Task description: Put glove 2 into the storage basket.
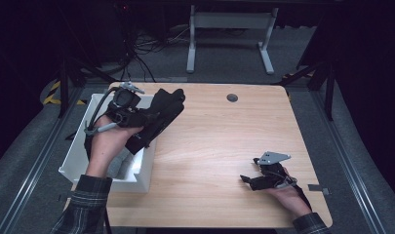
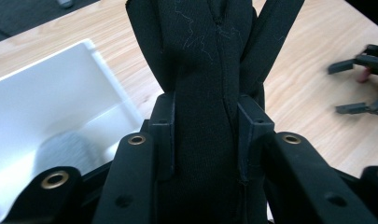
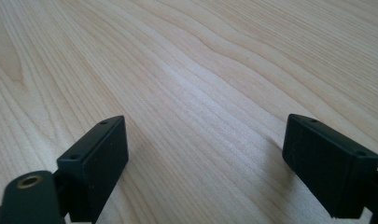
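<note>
- Fabric, black and soft, is clamped between the jaws of the left gripper (image 2: 205, 135); in the left gripper view the black cloth item (image 2: 200, 70) is seen rising upright between the two pads, a seam running down its middle; what kind of garment it is cannot be told.
- In the high view the black cloth item (image 1: 162, 114) is held up over the right rim of the white bin (image 1: 83, 141) by the left gripper (image 1: 136, 117); part of it hangs down against the bin's right wall, part reaches out over the wooden table (image 1: 219, 141).
- The white bin is set at the table's left edge; a grey fabric piece (image 1: 119, 165) is seen lying in its near end, and in the left gripper view the same grey piece (image 2: 65, 147) lies on the bin's floor, blurred; the rest of the bin's floor that shows is bare white.
- The right gripper (image 1: 248, 179) is held low at the table's near right, well apart from the bin; its jaws are spread wide, with only bare wood grain between them in the right gripper view (image 3: 205, 158); nothing is gripped there.
</note>
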`<state>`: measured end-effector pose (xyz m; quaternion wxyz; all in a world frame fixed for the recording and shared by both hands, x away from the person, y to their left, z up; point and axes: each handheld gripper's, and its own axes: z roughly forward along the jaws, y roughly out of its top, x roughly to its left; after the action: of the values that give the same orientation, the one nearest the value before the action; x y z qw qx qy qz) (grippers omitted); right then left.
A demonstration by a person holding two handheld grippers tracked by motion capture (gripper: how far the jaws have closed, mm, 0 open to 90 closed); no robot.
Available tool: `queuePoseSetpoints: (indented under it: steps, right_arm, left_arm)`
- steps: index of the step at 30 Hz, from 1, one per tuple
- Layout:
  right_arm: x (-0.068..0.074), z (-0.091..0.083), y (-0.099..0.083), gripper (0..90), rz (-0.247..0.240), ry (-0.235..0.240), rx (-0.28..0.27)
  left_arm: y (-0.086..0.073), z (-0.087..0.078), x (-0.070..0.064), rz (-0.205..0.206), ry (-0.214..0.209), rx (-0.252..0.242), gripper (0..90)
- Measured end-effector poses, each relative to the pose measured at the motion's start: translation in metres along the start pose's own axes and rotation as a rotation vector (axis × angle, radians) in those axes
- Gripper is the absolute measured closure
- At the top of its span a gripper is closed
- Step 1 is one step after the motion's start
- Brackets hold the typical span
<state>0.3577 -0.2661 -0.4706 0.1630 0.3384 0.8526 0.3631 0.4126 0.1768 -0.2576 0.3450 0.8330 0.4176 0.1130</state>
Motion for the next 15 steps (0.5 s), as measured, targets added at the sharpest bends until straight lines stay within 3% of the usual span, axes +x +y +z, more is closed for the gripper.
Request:
queuePoseSetpoints:
  steps: [15]
  right_arm:
    - [0.000, 0.000, 0.001, 14.6, 0.002, -0.001, 0.002]
  left_arm:
    - [-0.038, -0.025, 0.055, -0.180, 0.086, -0.014, 65.5]
